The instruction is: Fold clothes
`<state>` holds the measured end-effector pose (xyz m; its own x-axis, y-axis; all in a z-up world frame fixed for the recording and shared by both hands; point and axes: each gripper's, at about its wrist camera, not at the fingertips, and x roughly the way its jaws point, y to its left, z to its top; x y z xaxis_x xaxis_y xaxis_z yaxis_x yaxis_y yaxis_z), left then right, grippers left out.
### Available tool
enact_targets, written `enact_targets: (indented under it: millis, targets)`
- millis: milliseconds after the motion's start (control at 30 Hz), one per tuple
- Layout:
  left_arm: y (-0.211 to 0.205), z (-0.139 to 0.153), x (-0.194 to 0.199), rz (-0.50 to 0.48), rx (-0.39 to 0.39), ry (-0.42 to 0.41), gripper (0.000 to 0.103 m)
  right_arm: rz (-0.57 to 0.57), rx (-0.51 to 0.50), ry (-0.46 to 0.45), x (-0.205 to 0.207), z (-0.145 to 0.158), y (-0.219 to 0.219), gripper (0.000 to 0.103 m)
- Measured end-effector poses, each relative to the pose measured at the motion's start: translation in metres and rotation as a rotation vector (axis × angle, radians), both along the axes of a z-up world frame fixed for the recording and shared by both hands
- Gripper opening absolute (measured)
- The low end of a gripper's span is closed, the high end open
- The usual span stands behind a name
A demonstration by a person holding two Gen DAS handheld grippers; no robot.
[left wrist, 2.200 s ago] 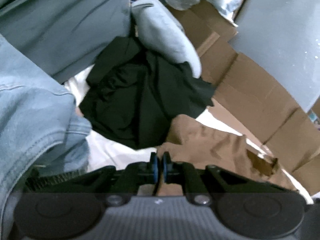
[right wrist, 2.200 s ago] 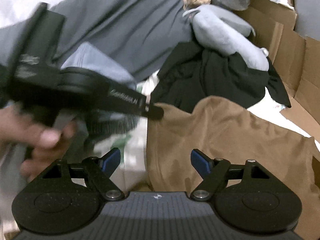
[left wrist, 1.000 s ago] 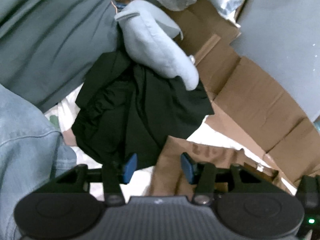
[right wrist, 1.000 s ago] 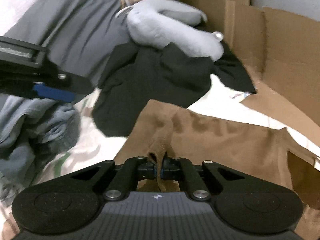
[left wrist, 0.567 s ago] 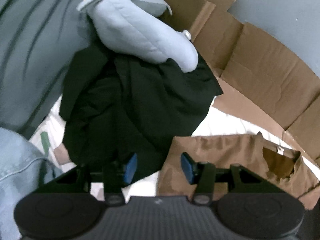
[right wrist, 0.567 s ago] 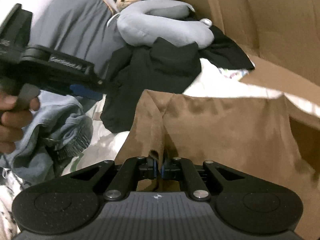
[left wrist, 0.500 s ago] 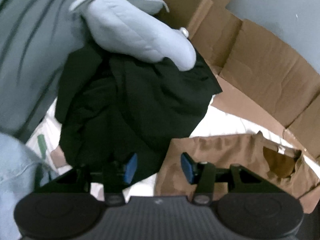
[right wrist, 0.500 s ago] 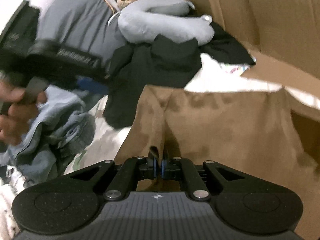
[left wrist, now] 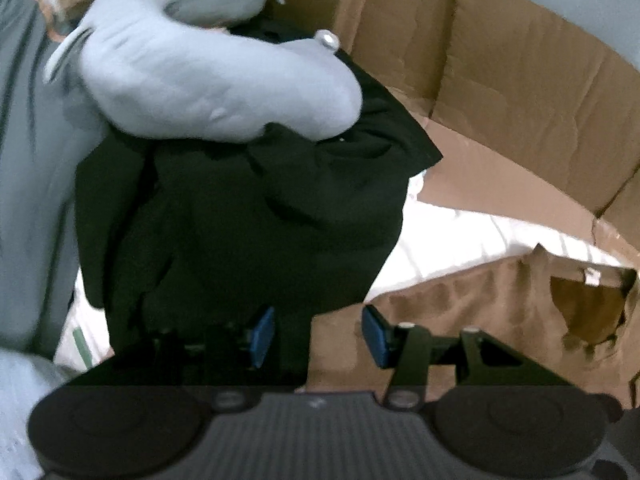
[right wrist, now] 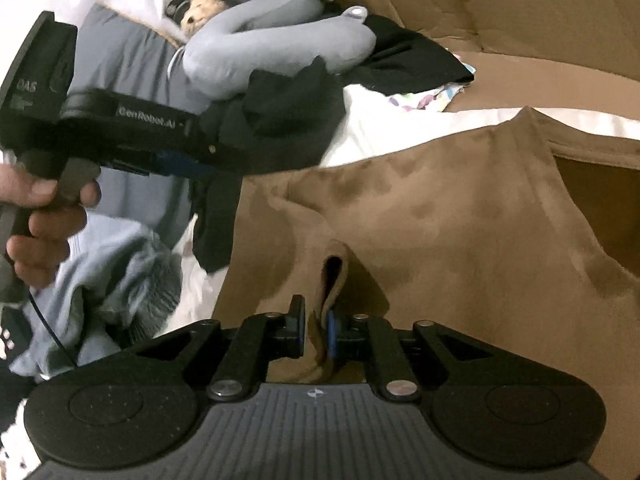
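Note:
A brown shirt (right wrist: 460, 220) lies spread on a white sheet (right wrist: 380, 132), neck opening to the right. My right gripper (right wrist: 315, 334) is low over its near edge. Its jaws are opening, and an upright fold of brown cloth stands between them, leaning on the right pad with a gap at the left one. My left gripper (left wrist: 318, 336) is open over the brown shirt's (left wrist: 460, 304) left corner, where it meets a black garment (left wrist: 240, 220). Nothing is pinched in it. In the right wrist view a hand (right wrist: 40, 208) holds the left gripper (right wrist: 192, 166) at the left.
A grey-blue neck pillow (left wrist: 200, 72) rests on the black garment, with a small teddy bear (right wrist: 200, 12) behind it. Cardboard sheets (left wrist: 520, 100) line the far and right sides. A crumpled denim garment (right wrist: 112, 272) lies at the left, beside a grey pillow (right wrist: 120, 64).
The right jaws, shut on a pinched brown fold a second ago, have parted slightly. The left gripper, still open, has moved right over the black garment to the shirt's corner.

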<state>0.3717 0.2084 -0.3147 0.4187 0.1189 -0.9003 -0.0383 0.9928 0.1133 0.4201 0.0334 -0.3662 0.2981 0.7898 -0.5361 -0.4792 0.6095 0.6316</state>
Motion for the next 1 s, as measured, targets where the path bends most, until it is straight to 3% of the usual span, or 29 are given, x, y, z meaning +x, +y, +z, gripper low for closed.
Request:
enact_targets:
  millis: [67,133,267,433,567,833,1000]
  targets:
    - [-0.005,-0.004,0.009,-0.015,0.021,0.028,0.051,-0.005,0.013,0.012,0.005,-0.001,-0.002,0.010]
    - [-0.011,-0.009,0.016,-0.035,0.034,0.056,0.051,0.003,0.016,0.018,0.008,0.000,-0.002,0.001]
    - [-0.024,-0.018,0.029,-0.091,0.091,0.096,0.047,0.017,0.030,0.013,0.010,0.007,-0.007,0.001]
    - [-0.033,-0.027,0.041,-0.150,0.116,0.155,0.040,0.034,0.040,0.016,0.009,0.011,-0.018,0.001]
    - [-0.039,-0.038,0.046,-0.180,0.133,0.208,0.040,0.046,0.038,0.024,0.009,0.011,-0.027,0.001]
    - [-0.043,-0.058,0.056,-0.155,0.216,0.235,0.034,0.066,0.049,0.027,0.009,0.011,-0.037,0.001]
    - [-0.036,-0.052,0.058,-0.109,0.189,0.231,0.031,0.072,0.044,0.034,0.007,0.007,-0.041,0.001]
